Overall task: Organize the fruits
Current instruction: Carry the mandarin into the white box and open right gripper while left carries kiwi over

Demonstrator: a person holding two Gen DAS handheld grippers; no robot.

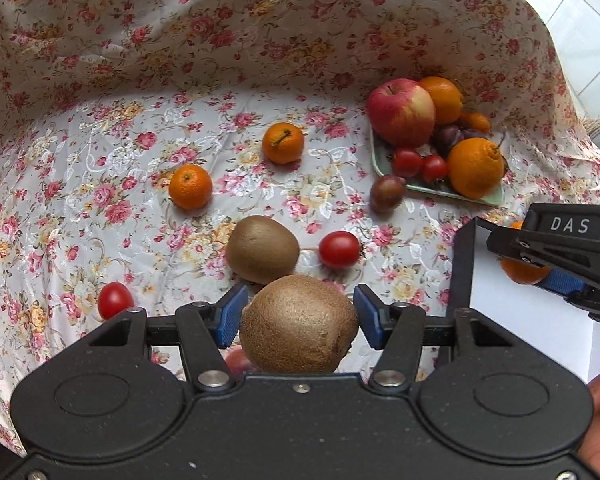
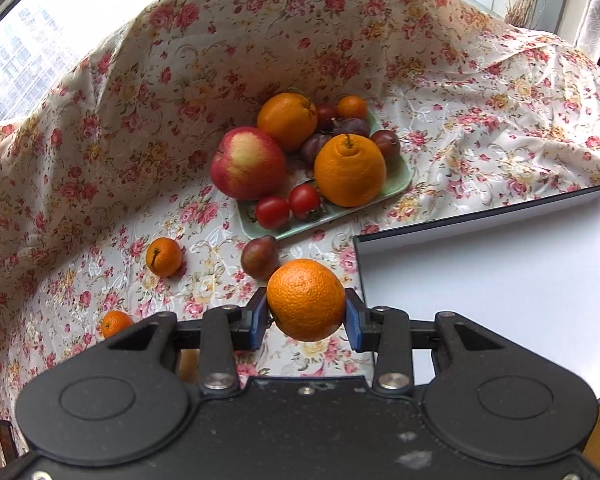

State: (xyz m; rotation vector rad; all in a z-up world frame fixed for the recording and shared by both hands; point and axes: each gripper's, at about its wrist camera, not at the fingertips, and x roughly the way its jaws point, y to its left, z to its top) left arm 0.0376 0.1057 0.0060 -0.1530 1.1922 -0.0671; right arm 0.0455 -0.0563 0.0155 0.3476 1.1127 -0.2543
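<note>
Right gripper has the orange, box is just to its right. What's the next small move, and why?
Probably carry the right gripper rightward over the box's near-left wall, then lower. The orange sits clamped between the pads, off the cloth, left of the box's corner; the white interior shows nothing inside.

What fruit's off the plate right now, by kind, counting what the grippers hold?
Kiwis: 2 (one in left gripper)
Orange citrus: 3 (one in right gripper)
Cherry tomatoes: 2
Plum: 1
Total: 8
</note>
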